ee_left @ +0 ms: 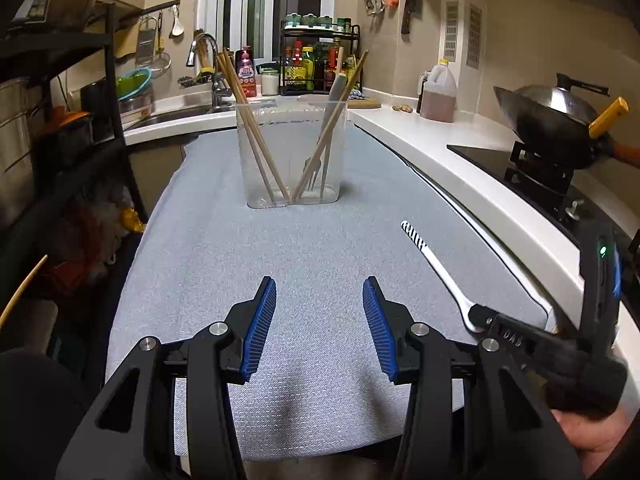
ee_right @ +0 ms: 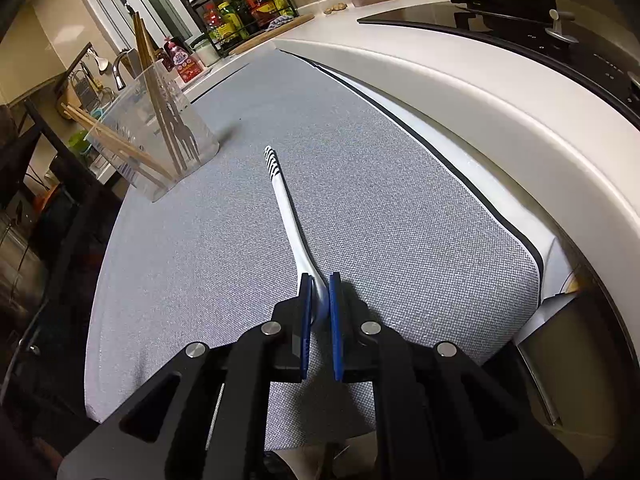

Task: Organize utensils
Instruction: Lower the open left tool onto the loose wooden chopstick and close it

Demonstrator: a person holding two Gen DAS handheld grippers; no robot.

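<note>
Right hand-held gripper, tilted downward, pinches white spoon on mat.

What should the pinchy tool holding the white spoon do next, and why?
Probably lift it. The right tool is shut on the white spoon with the striped handle, which lies flat on the grey cloth; the clear plastic holder with wooden chopsticks stands apart.

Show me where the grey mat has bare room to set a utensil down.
Bare: the grey mat between the clear holder and the left tongs, and its left side. Crowded: the right edge, where the right tongs grip the white spoon.
</note>
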